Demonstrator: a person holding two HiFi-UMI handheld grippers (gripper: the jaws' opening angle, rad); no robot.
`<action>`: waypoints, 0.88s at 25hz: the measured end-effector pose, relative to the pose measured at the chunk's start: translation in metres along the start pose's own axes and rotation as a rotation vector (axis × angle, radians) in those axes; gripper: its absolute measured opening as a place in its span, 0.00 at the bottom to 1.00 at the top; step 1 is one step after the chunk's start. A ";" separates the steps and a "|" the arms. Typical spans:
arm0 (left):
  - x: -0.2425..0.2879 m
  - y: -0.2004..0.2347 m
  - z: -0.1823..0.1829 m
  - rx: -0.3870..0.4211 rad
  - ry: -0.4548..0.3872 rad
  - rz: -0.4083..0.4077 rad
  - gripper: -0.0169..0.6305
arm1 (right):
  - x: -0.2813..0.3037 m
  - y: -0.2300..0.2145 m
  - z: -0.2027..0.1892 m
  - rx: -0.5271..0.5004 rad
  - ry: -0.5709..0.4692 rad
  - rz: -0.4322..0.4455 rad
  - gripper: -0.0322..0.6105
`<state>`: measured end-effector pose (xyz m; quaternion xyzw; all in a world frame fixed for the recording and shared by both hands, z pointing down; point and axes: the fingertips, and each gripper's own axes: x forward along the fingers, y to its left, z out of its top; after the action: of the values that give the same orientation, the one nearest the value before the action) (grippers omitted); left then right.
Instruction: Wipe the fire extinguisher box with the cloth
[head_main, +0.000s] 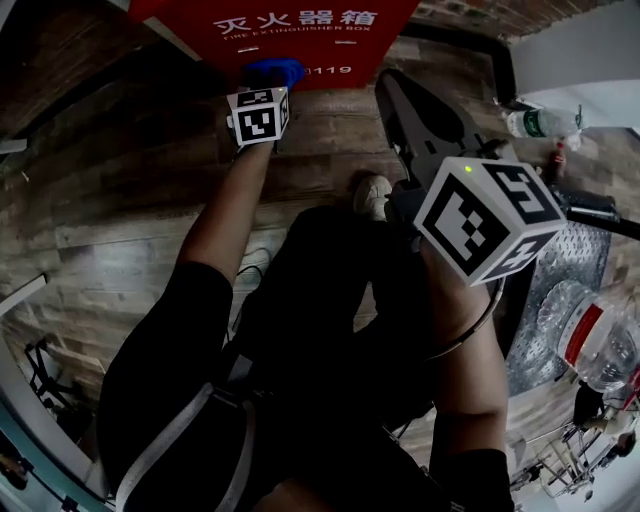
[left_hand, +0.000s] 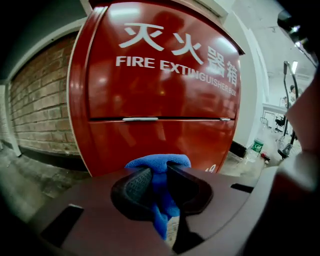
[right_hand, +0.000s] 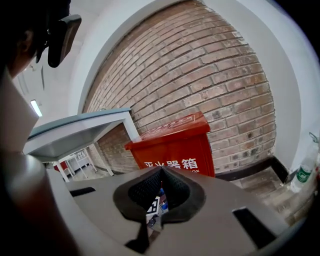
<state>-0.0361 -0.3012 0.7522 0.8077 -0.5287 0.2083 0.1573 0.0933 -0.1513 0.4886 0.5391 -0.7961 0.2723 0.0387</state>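
box (head_main: 300, 30) standing shut, contents hidden | left gripper (left_hand: 158, 175) clamping cloth (left_hand: 150, 162) at its front | right gripper (right_hand: 161, 174) hanging closed, empty | bottle (head_main: 535, 122) standing nearby

Box (left_hand: 160, 90): red, high gloss, smooth, looks like painted sheet metal; reflections across front. Handle strip (left_hand: 140, 119): thin, bright metal. Cloth (left_hand: 159, 162): blue, soft, fuzzy nap, matt. L gripper (left_hand: 160, 172): shell smooth matt plastic; pads (left_hand: 134, 186) black, rubbery, ribbed. R gripper (right_hand: 161, 170): same matt shell, same ribbed pads. Wall (right_hand: 210, 75): brick, rough, matt, pale mortar. Floor (head_main: 120, 210): wood-look planks, dull, grainy. Bottle (head_main: 598, 345): clear plastic, shiny.
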 end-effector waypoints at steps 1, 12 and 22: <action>-0.002 0.012 -0.003 -0.006 0.005 0.017 0.14 | 0.002 0.003 -0.001 -0.001 0.004 0.003 0.07; -0.004 0.093 -0.042 0.094 0.082 0.178 0.14 | 0.017 0.019 -0.005 0.000 0.016 0.049 0.07; 0.033 0.062 -0.090 0.082 0.203 0.084 0.14 | -0.007 -0.019 -0.012 0.099 0.025 -0.032 0.07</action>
<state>-0.0962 -0.3090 0.8488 0.7653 -0.5344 0.3170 0.1682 0.1098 -0.1451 0.5039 0.5494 -0.7725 0.3174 0.0261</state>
